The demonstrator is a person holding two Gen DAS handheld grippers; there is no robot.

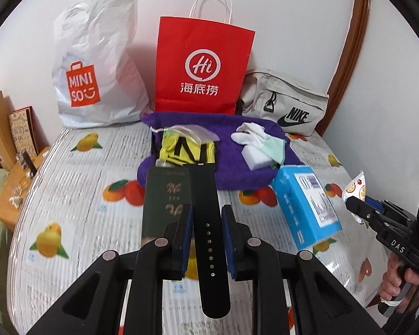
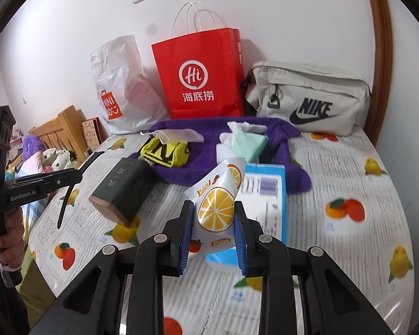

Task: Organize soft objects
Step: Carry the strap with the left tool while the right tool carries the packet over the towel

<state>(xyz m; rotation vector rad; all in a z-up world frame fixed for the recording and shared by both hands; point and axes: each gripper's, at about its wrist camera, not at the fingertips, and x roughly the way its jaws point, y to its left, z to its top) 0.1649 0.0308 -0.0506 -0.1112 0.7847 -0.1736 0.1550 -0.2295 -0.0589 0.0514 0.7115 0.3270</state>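
My left gripper (image 1: 207, 215) is shut on a black watch strap (image 1: 209, 240), held above the table; the strap hangs from it in the right wrist view (image 2: 65, 203). My right gripper (image 2: 214, 209) is shut on a white packet with orange-slice print (image 2: 217, 198), also seen in the left wrist view (image 1: 354, 191). A purple towel (image 1: 231, 167) lies ahead with a yellow-black pouch (image 1: 187, 150), a white sponge and a mint-green cloth (image 1: 268, 146) on it. A dark green box (image 1: 164, 195) and a blue box (image 1: 307, 203) lie in front of the towel.
A white Miniso plastic bag (image 1: 97, 64), a red paper bag (image 1: 203, 64) and a grey Nike bag (image 1: 287, 103) stand against the wall. The table has a fruit-print cover (image 1: 69, 195). A wooden bed frame with plush toys (image 2: 55, 139) is left.
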